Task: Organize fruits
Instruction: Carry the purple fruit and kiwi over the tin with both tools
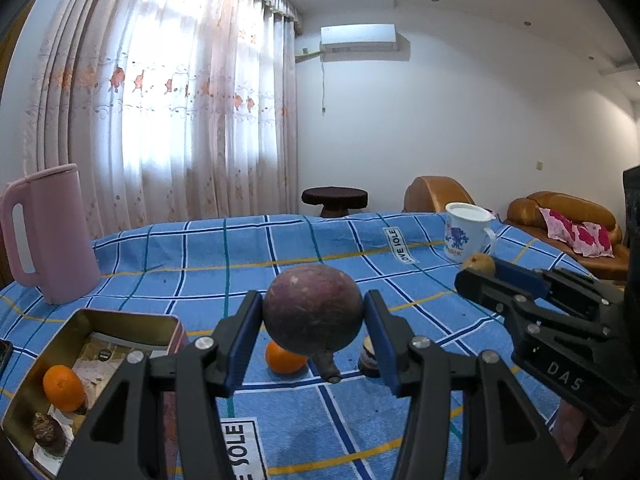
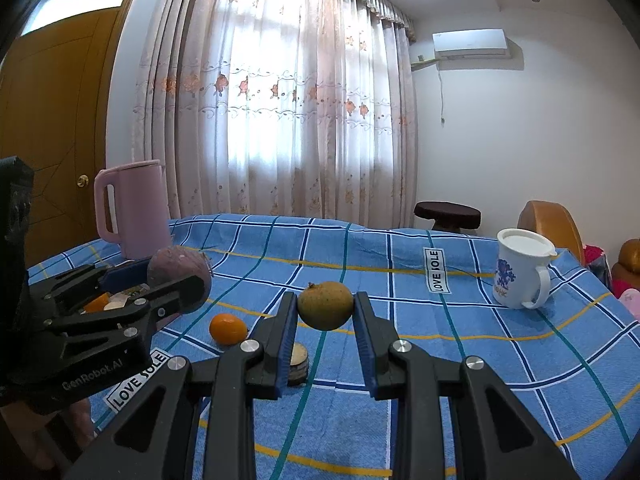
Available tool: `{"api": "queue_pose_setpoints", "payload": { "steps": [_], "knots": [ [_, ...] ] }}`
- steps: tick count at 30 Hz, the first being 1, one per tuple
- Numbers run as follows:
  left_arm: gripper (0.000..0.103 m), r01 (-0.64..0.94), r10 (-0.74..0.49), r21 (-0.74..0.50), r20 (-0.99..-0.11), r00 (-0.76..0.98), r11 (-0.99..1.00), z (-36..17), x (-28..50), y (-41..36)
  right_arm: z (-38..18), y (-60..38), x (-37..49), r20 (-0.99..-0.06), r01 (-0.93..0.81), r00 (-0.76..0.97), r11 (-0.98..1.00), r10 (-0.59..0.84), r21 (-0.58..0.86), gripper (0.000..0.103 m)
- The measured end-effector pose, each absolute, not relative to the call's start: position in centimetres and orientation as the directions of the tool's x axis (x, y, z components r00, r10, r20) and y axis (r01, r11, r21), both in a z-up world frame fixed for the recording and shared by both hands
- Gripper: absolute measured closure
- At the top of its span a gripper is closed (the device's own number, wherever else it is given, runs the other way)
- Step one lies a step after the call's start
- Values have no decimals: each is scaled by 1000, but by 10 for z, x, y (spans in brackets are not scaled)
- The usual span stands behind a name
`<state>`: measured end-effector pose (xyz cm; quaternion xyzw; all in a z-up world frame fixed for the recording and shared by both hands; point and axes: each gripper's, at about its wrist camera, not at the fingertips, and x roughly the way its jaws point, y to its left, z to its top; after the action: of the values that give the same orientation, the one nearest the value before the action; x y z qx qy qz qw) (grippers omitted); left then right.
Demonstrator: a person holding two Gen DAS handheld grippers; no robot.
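Note:
My left gripper [image 1: 313, 316] is shut on a dark purple round fruit [image 1: 313, 312], held above the blue checked cloth; it also shows in the right wrist view [image 2: 179, 276]. My right gripper [image 2: 325, 308] is shut on a small yellow-brown fruit [image 2: 325, 306], also seen in the left wrist view [image 1: 479, 264]. A loose orange [image 1: 285, 357] lies on the cloth below the purple fruit, and shows in the right wrist view [image 2: 228, 329]. A gold tin box [image 1: 132, 326] at the left holds an orange [image 1: 64, 388] and a dark fruit [image 1: 50, 432].
A pink jug [image 1: 48, 236] stands at the back left. A white mug [image 1: 466, 236] stands at the back right. A small round jar [image 2: 298, 364] lies on the cloth near the loose orange. Armchairs [image 1: 568, 224] and a stool [image 1: 334, 198] stand beyond the table.

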<state>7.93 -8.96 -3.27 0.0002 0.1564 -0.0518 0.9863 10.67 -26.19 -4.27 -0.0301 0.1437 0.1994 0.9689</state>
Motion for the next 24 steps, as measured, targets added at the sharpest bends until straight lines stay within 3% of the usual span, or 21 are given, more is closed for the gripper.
{"api": "queue_pose_setpoints", "payload": {
  "steps": [24],
  "knots": [
    [49, 71, -91, -74, -317, 944, 995, -25, 61, -48, -27, -218, 91, -282, -478, 847, 878, 451, -32, 73]
  ]
}}
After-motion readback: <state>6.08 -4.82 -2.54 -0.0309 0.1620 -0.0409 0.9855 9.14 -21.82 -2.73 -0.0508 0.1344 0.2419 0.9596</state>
